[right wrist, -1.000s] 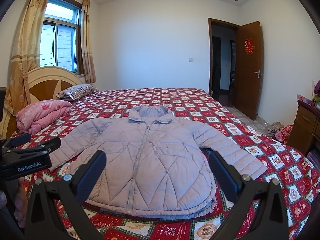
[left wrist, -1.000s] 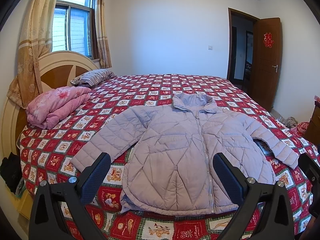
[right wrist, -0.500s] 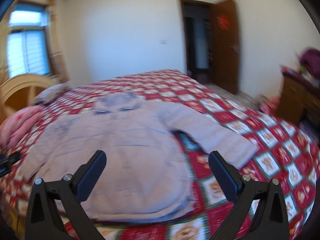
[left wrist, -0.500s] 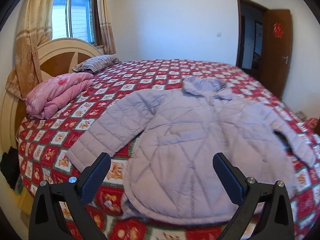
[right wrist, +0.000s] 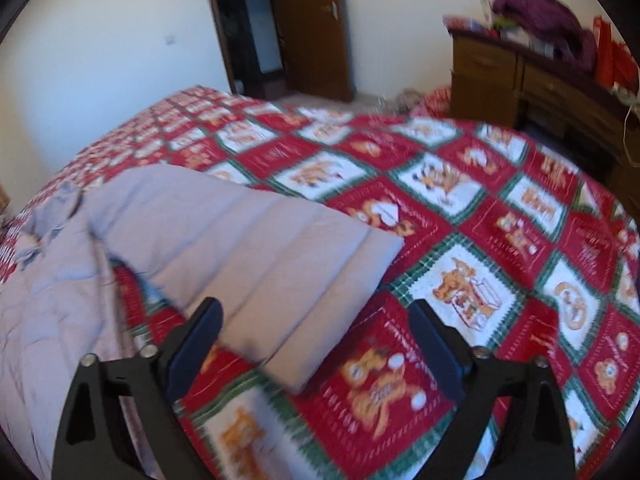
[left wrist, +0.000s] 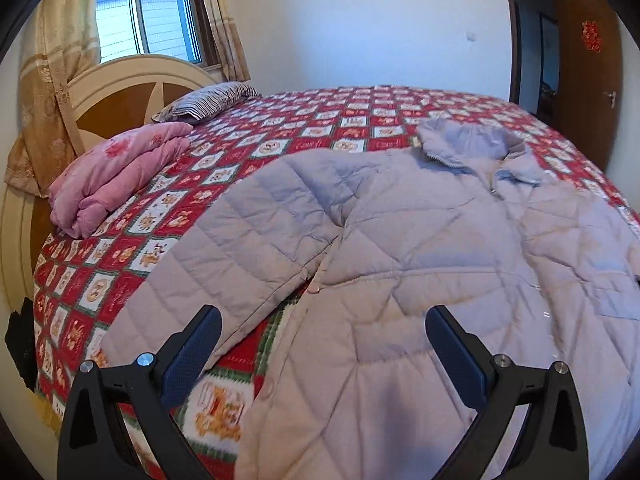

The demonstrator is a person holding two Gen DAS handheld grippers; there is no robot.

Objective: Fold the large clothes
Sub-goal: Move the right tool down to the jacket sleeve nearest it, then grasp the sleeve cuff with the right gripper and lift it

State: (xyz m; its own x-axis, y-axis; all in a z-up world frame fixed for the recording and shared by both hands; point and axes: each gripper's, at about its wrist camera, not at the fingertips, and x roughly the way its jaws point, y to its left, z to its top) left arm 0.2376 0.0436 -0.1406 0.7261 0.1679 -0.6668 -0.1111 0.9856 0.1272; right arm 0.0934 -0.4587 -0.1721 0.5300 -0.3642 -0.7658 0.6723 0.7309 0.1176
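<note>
Both grippers, left and right, fingers spread above quilted puffy jacket

Matt quilted cloth jacket on patterned cloth bedspread; glossy wooden headboard

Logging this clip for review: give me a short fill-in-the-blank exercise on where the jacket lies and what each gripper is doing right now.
1. The lilac quilted jacket lies spread on the ____ with the red checked cover.
2. The left gripper has its fingers ____, gripping nothing.
3. The right gripper points at the end of one jacket ____, with its fingers apart.
4. A folded pink quilt lies near the ____ pillow.

Missing words: bed; open; sleeve; striped
</note>
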